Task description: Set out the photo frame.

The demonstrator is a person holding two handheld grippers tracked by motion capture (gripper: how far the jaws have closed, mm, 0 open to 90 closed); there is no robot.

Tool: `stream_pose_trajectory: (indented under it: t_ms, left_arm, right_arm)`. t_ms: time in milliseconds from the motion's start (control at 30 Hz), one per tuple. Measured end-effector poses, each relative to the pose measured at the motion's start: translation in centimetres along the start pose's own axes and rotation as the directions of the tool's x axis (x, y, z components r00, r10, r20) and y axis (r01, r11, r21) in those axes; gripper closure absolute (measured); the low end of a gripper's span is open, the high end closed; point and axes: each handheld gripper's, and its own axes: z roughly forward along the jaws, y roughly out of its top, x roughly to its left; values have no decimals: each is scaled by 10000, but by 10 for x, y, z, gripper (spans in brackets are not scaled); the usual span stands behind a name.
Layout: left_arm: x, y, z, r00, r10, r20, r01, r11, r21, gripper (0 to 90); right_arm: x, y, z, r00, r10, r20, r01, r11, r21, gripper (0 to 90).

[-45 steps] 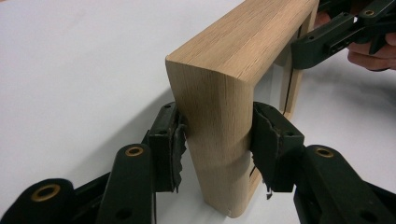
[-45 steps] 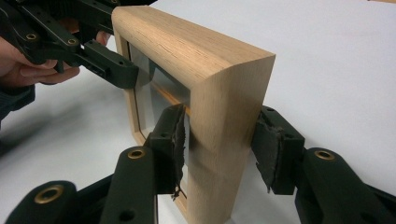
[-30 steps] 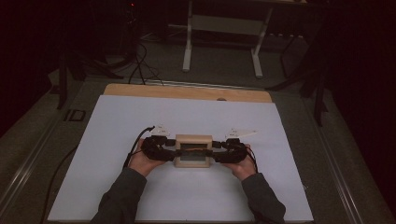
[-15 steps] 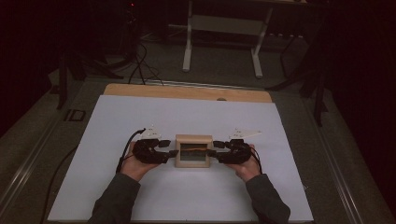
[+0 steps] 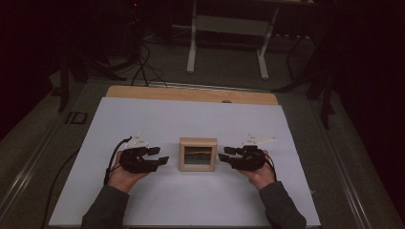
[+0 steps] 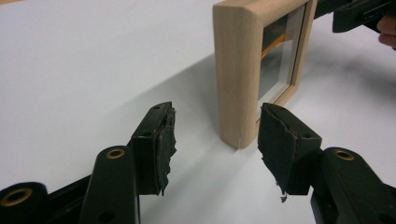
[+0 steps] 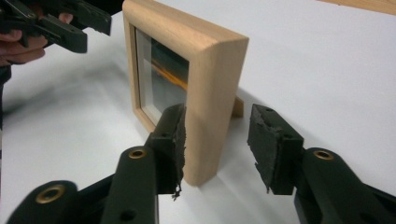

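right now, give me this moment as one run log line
frame: upright on table, free | left gripper: open, beside frame | right gripper: open, jaws just closing, beside frame

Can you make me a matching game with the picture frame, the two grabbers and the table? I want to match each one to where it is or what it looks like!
Things:
1. wooden picture frame
2. left gripper
3. right gripper
4. table cover

Descriptions:
A. plain white, spread under everything
B. stands upright in the middle
C. open jaws, on the frame's left in the high view, not touching it
D. open jaws, on the frame's right in the high view

Pairs: 1-B, 2-C, 3-D, 4-A
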Motion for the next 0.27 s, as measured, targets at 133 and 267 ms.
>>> stream_pose_trajectory:
  t_ms: [133,267]
  left_arm:
    - [1,-7,-9,9999,-57,-129,57,10000,-44,461]
    - [1,-12,-15,9995,-59,-323,57,10000,-66,460]
  right_arm:
    - [-2,-6,-7,9999,-3,115,2,10000,78,612]
    - [-3,-10,-12,9998,14,175,-18,9998,175,629]
